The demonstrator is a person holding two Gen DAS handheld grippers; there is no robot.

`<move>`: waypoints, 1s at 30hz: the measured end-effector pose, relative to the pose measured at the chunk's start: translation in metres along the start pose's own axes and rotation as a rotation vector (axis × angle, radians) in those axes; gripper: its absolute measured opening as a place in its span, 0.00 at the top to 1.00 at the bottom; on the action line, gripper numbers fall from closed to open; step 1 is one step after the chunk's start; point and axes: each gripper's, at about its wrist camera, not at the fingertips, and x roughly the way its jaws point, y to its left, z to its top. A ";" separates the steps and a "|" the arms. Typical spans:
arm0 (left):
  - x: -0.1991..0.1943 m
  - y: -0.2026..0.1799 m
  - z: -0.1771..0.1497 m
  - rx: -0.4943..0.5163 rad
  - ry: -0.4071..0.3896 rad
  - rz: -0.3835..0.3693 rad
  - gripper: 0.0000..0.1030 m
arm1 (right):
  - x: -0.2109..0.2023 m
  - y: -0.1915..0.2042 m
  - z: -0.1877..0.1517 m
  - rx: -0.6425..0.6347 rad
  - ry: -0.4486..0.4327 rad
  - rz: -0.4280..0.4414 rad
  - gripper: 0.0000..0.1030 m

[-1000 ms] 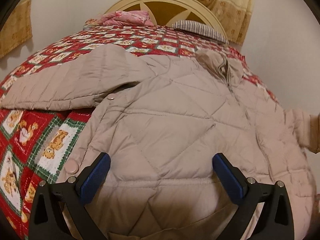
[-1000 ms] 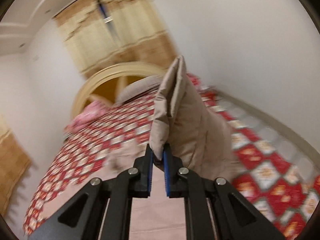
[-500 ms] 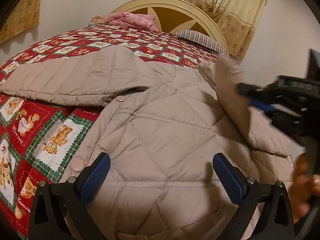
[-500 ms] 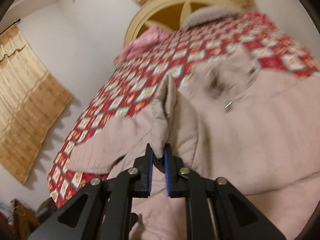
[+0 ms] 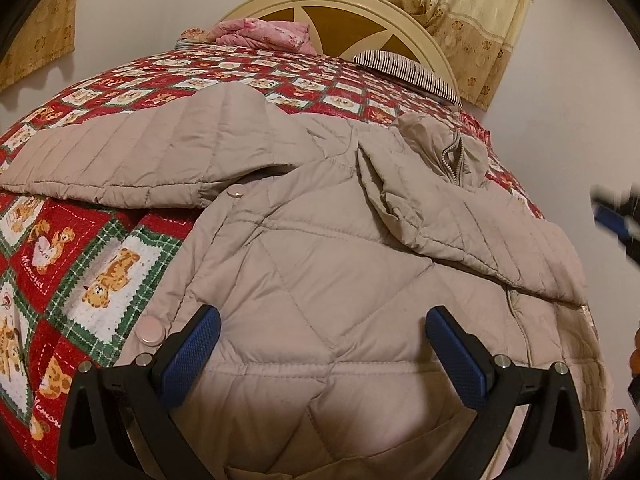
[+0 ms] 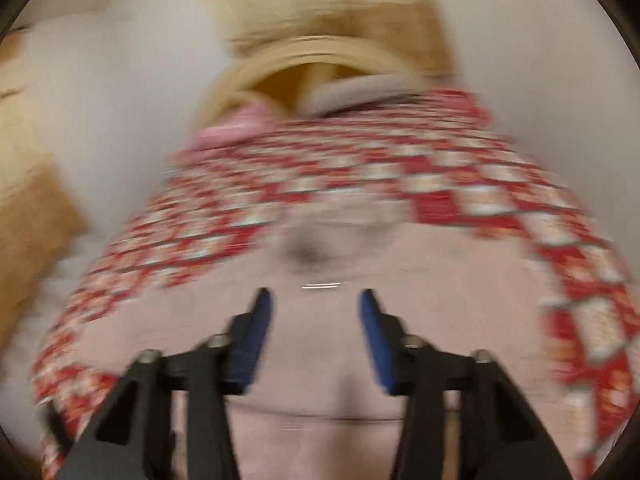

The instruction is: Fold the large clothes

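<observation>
A beige quilted jacket (image 5: 320,264) lies spread on the bed. Its right sleeve (image 5: 472,224) is folded across the chest below the zipped collar (image 5: 452,148). The left sleeve (image 5: 132,160) stretches out to the left over the quilt. My left gripper (image 5: 322,328) hangs open just above the jacket's lower body, nothing between its blue pads. My right gripper (image 6: 316,300) is above the jacket (image 6: 320,360) in a blurred view, its jaws opening with nothing between them. It also shows as a blur, the right gripper (image 5: 616,220), at the right edge of the left wrist view.
A red patchwork quilt (image 5: 80,248) covers the bed. A pink bundle (image 5: 264,34) and a striped pillow (image 5: 408,70) lie by the cream headboard (image 5: 336,0). Curtains (image 5: 472,12) hang behind. A hand (image 5: 634,356) shows at the right edge.
My right gripper carried the right sleeve over the jacket's chest, let it go and drew back to the right. The sleeve now lies folded across the front. My left gripper stayed put.
</observation>
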 end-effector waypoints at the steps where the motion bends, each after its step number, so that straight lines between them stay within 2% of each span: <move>1: 0.001 -0.001 0.000 0.004 0.002 0.005 0.01 | 0.005 -0.021 -0.002 0.045 0.013 -0.052 0.75; 4: 0.002 -0.002 0.000 0.012 0.006 0.014 0.01 | 0.033 -0.089 -0.024 0.179 0.100 -0.192 0.75; 5: 0.002 -0.002 -0.001 0.012 0.006 0.014 0.01 | 0.039 -0.101 -0.032 0.220 0.125 -0.200 0.75; 7: 0.002 -0.003 -0.001 0.014 0.008 0.016 0.01 | 0.058 -0.135 -0.060 0.385 0.191 -0.121 0.79; 8: 0.004 -0.003 -0.001 0.016 0.012 0.020 0.01 | 0.058 -0.141 -0.068 0.415 0.150 -0.067 0.79; 10: 0.005 -0.004 -0.001 0.022 0.018 0.026 0.01 | 0.053 -0.139 -0.071 0.413 0.105 -0.049 0.79; 15: 0.004 -0.001 0.000 0.016 0.021 0.015 0.01 | 0.057 -0.117 -0.067 0.305 0.080 -0.144 0.75; 17: 0.000 0.004 0.001 -0.002 0.018 -0.019 0.01 | 0.058 -0.111 -0.064 0.278 0.067 -0.156 0.68; 19: -0.009 0.014 0.005 -0.026 0.018 -0.065 0.01 | 0.055 -0.109 -0.064 0.262 0.052 -0.148 0.55; 21: -0.027 0.035 0.013 -0.086 -0.008 -0.077 0.01 | 0.045 -0.114 -0.071 0.238 0.018 -0.124 0.29; 22: -0.038 0.049 0.020 -0.127 -0.044 -0.056 0.01 | 0.039 -0.115 -0.077 0.226 -0.006 -0.124 0.23; 24: -0.065 0.093 0.038 -0.240 -0.153 0.054 0.01 | 0.025 -0.108 -0.080 0.189 -0.077 -0.164 0.03; 27: -0.084 0.153 0.056 -0.417 -0.259 0.190 0.01 | 0.013 -0.100 -0.082 0.159 -0.145 -0.216 0.01; 30: -0.073 0.213 0.072 -0.535 -0.228 0.294 0.01 | 0.016 -0.098 -0.081 0.142 -0.138 -0.237 0.01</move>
